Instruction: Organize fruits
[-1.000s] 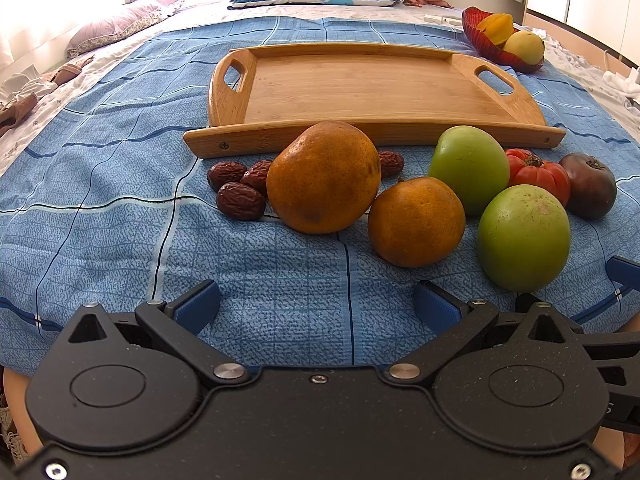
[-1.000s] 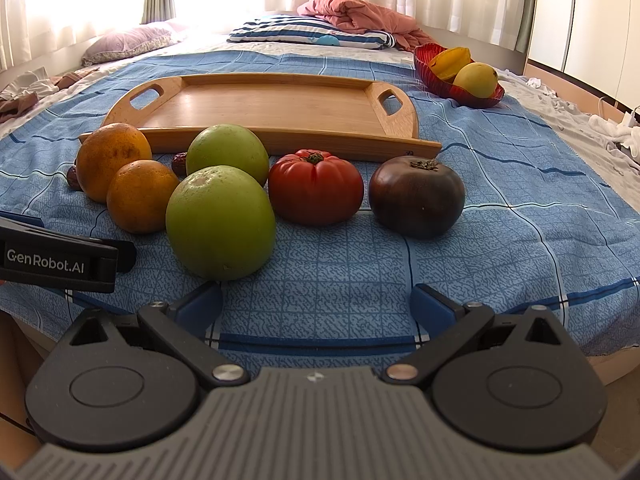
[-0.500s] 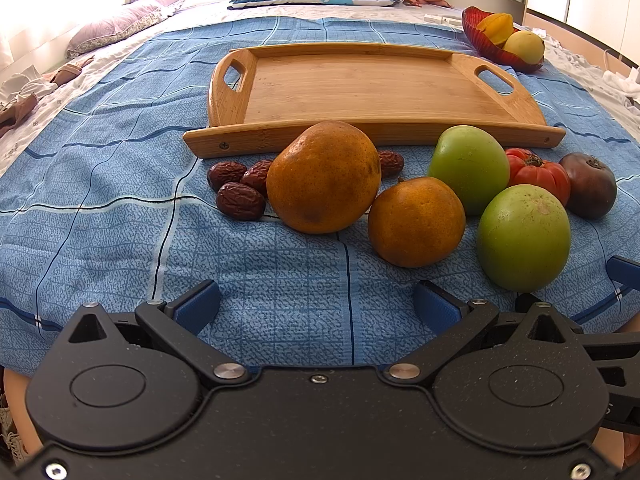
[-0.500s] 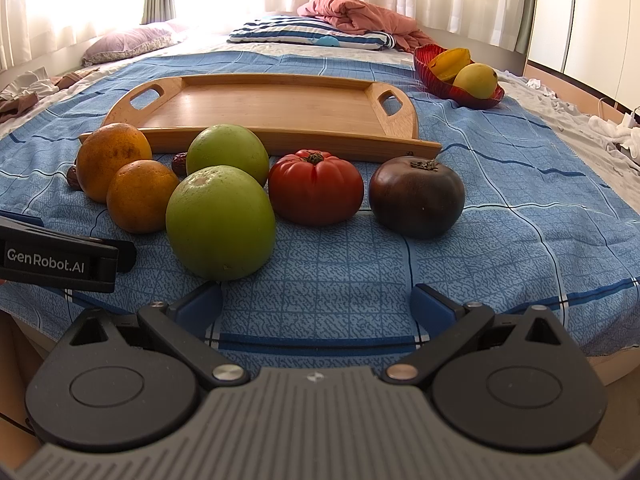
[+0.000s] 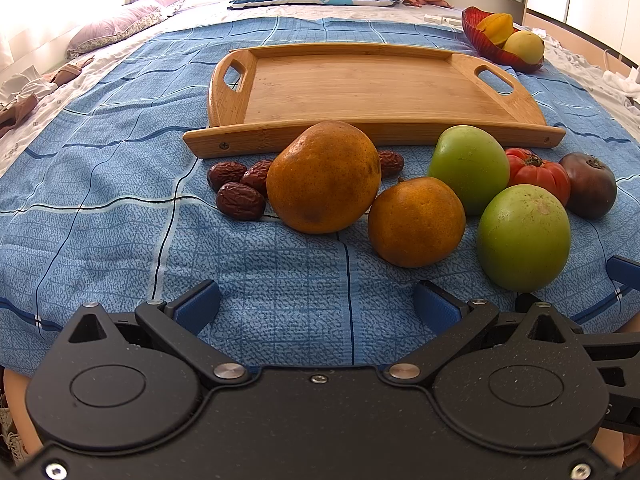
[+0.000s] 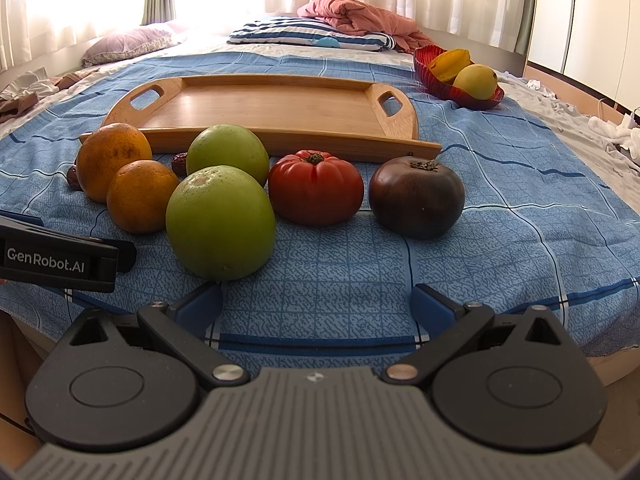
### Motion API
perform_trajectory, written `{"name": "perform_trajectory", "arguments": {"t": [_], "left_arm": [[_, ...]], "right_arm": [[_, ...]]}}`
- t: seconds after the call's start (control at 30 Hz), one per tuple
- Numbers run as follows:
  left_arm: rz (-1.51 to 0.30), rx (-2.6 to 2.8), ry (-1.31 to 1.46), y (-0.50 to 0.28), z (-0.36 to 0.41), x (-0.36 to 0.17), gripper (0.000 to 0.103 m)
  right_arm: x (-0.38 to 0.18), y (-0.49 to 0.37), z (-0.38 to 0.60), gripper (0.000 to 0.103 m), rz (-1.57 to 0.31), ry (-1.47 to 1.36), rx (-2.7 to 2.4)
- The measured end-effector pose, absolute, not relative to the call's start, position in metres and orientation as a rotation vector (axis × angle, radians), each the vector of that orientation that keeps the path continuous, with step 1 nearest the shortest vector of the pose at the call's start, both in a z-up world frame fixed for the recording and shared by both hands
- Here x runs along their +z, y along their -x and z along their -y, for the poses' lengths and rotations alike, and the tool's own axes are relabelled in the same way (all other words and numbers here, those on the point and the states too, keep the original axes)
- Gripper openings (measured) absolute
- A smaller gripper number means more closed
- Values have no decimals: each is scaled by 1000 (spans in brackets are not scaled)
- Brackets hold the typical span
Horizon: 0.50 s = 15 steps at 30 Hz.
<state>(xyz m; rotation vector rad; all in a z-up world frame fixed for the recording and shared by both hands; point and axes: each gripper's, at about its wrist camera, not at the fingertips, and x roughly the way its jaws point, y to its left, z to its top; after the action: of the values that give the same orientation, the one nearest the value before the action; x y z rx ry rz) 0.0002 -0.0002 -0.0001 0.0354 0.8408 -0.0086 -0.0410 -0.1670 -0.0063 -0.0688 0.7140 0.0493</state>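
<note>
Fruit lies on a blue bedspread in front of a wooden tray (image 5: 360, 88) (image 6: 260, 108). A big orange (image 5: 323, 178) (image 6: 113, 160), a small orange (image 5: 416, 222) (image 6: 141, 196), two green apples (image 5: 523, 238) (image 6: 221, 223) (image 5: 469, 168) (image 6: 228, 156), a red tomato (image 5: 540, 174) (image 6: 316, 188), a dark tomato (image 5: 588, 184) (image 6: 417, 196) and several dried dates (image 5: 240, 200). My left gripper (image 5: 316, 306) is open and empty, short of the oranges. My right gripper (image 6: 316, 306) is open and empty, short of the near apple and the tomatoes.
A red bowl (image 5: 486, 46) (image 6: 436, 80) with a yellow fruit and a starfruit sits at the back right. Pillows and a pink blanket lie at the head of the bed. The left gripper's side (image 6: 60, 258) shows at the left in the right wrist view.
</note>
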Motion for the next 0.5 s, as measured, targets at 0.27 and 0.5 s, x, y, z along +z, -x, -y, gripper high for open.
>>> {"name": "perform_trajectory", "arguments": {"t": [0.27, 0.5], "left_arm": [[-841, -8, -36, 0, 0, 0, 103], [-822, -17, -25, 1, -1, -1, 103]], "right_arm": [[-9, 43, 164, 103, -701, 86, 46], [-8, 44, 166, 103, -687, 91, 46]]}}
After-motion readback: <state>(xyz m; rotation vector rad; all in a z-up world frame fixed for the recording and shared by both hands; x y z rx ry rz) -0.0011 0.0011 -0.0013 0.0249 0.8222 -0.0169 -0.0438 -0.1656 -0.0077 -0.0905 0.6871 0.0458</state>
